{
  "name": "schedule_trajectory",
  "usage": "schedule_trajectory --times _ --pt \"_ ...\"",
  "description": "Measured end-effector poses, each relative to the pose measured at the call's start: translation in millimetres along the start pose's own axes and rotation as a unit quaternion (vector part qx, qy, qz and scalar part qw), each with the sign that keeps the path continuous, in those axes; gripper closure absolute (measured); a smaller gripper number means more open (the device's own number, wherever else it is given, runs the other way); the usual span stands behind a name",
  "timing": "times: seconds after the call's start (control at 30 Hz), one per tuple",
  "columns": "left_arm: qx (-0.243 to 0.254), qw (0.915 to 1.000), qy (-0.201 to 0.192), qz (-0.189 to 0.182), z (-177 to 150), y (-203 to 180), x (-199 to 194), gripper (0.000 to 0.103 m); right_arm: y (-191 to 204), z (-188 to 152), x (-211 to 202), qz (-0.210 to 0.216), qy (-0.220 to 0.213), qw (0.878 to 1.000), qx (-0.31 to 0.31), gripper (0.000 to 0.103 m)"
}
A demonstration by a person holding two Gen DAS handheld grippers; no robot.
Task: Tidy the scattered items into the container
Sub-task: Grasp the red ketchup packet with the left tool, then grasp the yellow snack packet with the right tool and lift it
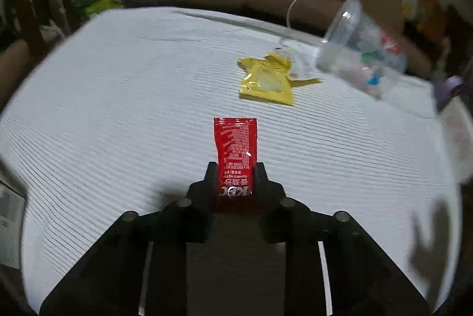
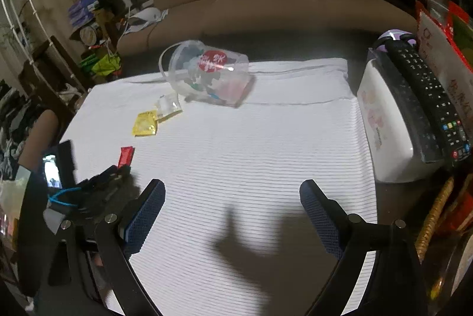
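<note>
My left gripper (image 1: 236, 168) is closed on the red sachet (image 1: 236, 152): its near end sits pinched between my two black fingers (image 1: 210, 177), the rest lying flat on the white cloth (image 1: 118, 109) straight ahead. Beyond it, well apart, lie the yellow sachets (image 1: 266, 79). The clear tub (image 1: 360, 50) lies tipped on its side, further right. My right gripper (image 2: 232, 192) stands wide open over bare cloth, holding nothing; the red sachet lies well to its left.
</note>
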State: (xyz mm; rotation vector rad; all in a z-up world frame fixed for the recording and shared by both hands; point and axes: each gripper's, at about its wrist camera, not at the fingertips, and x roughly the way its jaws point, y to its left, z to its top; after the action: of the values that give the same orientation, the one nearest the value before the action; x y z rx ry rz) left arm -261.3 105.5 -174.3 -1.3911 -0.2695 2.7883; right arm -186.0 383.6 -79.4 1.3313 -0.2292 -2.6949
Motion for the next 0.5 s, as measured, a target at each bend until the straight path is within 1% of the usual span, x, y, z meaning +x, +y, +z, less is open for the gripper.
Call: schedule_trajectory --times 0.03,0.07,0.13,0.17,0.23,0.27,0.3,0.33,0.37,0.43,0.47,0.5 --pt "-0.006 0.9998 -0.008 -0.016 -4.4 6.0 -5.2 0.086 2.6 -1.1 1.2 0.003 0.001 1.0 -0.001 0.008" --pt "-0.011 0.999 -0.032 -0.028 -10.4 14.3 -18.8 0.087 6.8 -2.5 2.4 0.009 0.001 1.0 -0.003 0.008" --pt "-0.004 0.9962 -0.084 -0.022 -18.4 22.7 -44.8 0.087 18.1 -5.5 5.5 0.031 0.0 0.999 -0.009 0.008" --pt "0.005 0.9931 -0.115 -0.024 -22.5 27.1 -59.8 0.087 26.4 -7.9 7.6 0.045 0.001 0.999 -0.015 0.008" --pt "0.026 0.9877 -0.153 -0.024 -27.0 32.8 -76.7 0.087 45.7 -11.2 12.5 0.06 -0.002 0.998 -0.035 0.008" --pt "0.046 0.9851 -0.164 -0.024 -23.0 35.3 -82.2 0.087 58.0 -10.3 17.6 0.067 -0.002 0.997 -0.049 0.008" --pt "0.049 0.9847 -0.166 -0.019 -19.7 39.6 -86.5 0.087 70.3 -8.1 24.3 0.078 -0.003 0.995 -0.059 0.008" --pt "0.04 0.9838 -0.173 -0.025 -16.7 45.8 -93.0 0.087 81.7 -4.1 33.0 0.087 -0.003 0.994 -0.063 0.008" --pt "0.027 0.983 -0.178 -0.034 -15.4 55.7 -100.0 0.087 98.4 4.7 50.5 0.093 0.005 0.993 -0.066 0.008" --pt "0.016 0.9814 -0.189 -0.026 -14.6 68.0 -111.4 0.087 122.4 20.4 86.2 0.107 0.029 0.991 -0.071 0.008" --pt "0.009 0.9771 -0.212 -0.019 -16.2 74.4 -120.6 0.087 133.5 30.7 108.7 0.103 0.038 0.991 -0.07 0.008" --pt "0.001 0.9728 -0.231 -0.021 -18.6 79.0 -124.6 0.087 142.1 40.6 130.1 0.084 0.043 0.993 -0.071 0.009"
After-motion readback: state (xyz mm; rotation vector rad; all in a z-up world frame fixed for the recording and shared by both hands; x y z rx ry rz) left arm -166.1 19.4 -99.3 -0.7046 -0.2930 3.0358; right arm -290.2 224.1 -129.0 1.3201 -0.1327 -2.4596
